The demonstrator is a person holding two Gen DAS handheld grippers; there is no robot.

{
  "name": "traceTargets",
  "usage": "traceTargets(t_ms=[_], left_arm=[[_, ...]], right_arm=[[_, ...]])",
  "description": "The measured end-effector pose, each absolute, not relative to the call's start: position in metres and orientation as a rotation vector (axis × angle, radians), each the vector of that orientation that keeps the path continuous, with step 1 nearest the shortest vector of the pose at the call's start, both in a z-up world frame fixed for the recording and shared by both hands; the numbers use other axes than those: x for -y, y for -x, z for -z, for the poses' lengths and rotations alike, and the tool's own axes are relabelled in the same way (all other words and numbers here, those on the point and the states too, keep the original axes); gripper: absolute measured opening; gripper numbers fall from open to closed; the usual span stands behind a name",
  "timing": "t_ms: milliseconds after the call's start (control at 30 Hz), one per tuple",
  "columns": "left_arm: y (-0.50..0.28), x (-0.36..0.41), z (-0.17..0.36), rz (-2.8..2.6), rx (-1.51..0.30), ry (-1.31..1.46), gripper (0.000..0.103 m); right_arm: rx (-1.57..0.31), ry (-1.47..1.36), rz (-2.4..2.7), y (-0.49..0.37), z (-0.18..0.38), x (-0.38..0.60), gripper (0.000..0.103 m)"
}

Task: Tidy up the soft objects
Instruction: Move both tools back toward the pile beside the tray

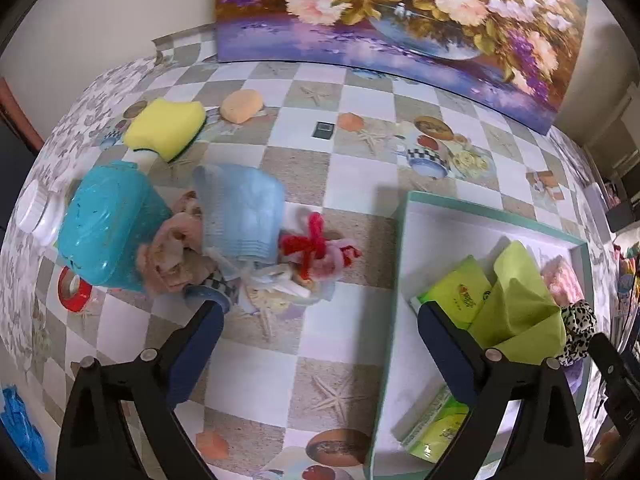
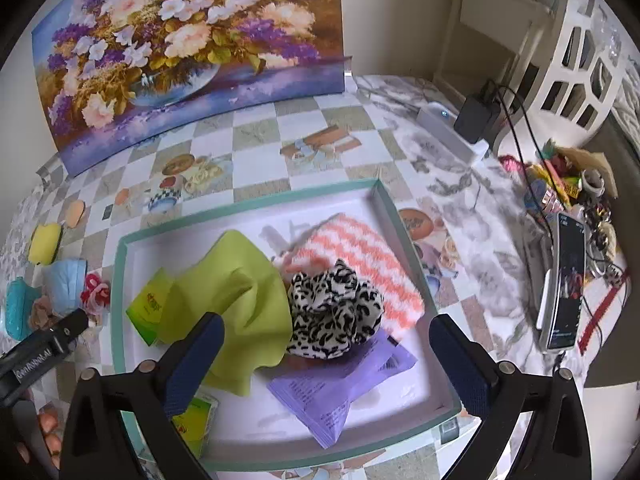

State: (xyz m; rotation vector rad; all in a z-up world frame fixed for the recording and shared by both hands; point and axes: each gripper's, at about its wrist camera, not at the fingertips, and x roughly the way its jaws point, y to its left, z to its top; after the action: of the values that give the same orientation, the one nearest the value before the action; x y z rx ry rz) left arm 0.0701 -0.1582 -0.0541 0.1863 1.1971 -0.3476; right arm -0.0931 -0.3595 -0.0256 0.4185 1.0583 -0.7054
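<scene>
A white tray with a teal rim (image 2: 248, 200) holds a green cloth (image 2: 240, 280), a leopard-print scrunchie (image 2: 336, 312), an orange-striped cloth (image 2: 360, 248), purple packets (image 2: 340, 392) and green tissue packs (image 2: 146, 308). My right gripper (image 2: 326, 340) is open and empty just above the scrunchie. My left gripper (image 1: 320, 316) is open and empty over the tablecloth, left of the tray (image 1: 400, 280). Ahead of it lie a blue cloth (image 1: 240, 208), a pink fuzzy item (image 1: 172, 256) and a red-ribboned bundle (image 1: 316, 248).
A teal plastic box (image 1: 108, 224), a yellow sponge (image 1: 168, 128), an orange sponge (image 1: 242, 106) and red tape (image 1: 74, 288) lie at the left. A flower painting (image 1: 400, 20) stands at the back. A phone (image 2: 564, 284), charger and clutter sit right of the tray.
</scene>
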Motion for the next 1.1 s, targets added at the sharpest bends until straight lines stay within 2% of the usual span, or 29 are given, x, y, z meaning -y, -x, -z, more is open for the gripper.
traceTargets(t_ms=[367, 1100], left_arm=[[-0.078, 0.135, 0.046, 0.357, -1.221, -0.179, 0.098], [-0.100, 0.084, 0.008, 0.363, -1.154, -0.179, 0.098]], right_arm=[[-1.056, -0.445, 0.633, 0.088, 0.026, 0.345, 0.103], [-1.058, -0.383, 0.513, 0.057, 0.022, 0.285, 0.103]])
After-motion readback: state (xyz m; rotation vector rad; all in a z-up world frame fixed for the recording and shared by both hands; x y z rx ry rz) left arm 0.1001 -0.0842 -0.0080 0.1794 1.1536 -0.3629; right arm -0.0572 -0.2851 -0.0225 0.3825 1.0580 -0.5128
